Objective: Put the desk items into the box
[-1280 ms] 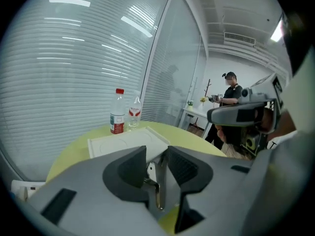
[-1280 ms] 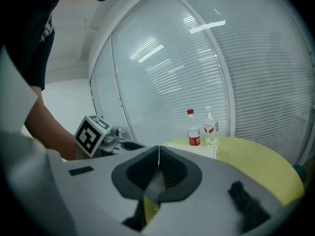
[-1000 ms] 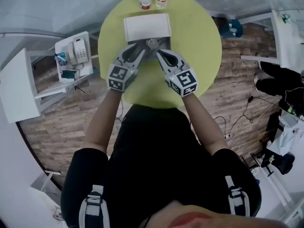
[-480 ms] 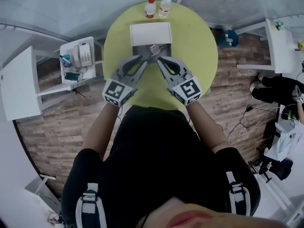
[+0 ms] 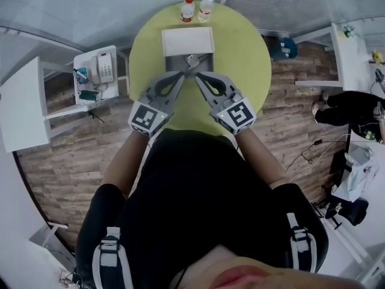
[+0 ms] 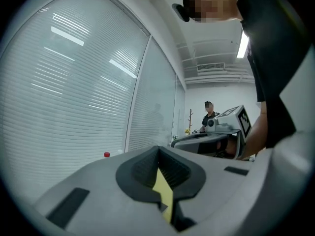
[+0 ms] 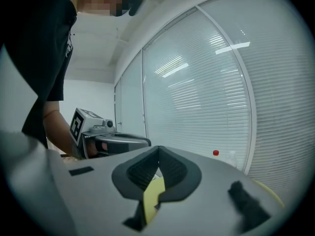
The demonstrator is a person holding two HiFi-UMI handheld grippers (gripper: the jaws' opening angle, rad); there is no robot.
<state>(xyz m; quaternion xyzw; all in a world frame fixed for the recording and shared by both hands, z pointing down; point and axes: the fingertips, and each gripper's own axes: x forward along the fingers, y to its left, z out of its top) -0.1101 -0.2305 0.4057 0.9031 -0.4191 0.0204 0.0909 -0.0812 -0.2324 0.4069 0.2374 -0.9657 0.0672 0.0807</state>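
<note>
Head view has my left tongs and right tongs nearly tip to tip on the yellow-green bench, just short of the white box. A small silvery item lies just beyond them; I cannot tell whether it is already inside. Each gripper view shows its tongs pressed together on nothing. I'd part one pair, straddle the item squarely, then lift. The bottles carry labels too small to read.

The grey item by the box is unidentifiably small.
</note>
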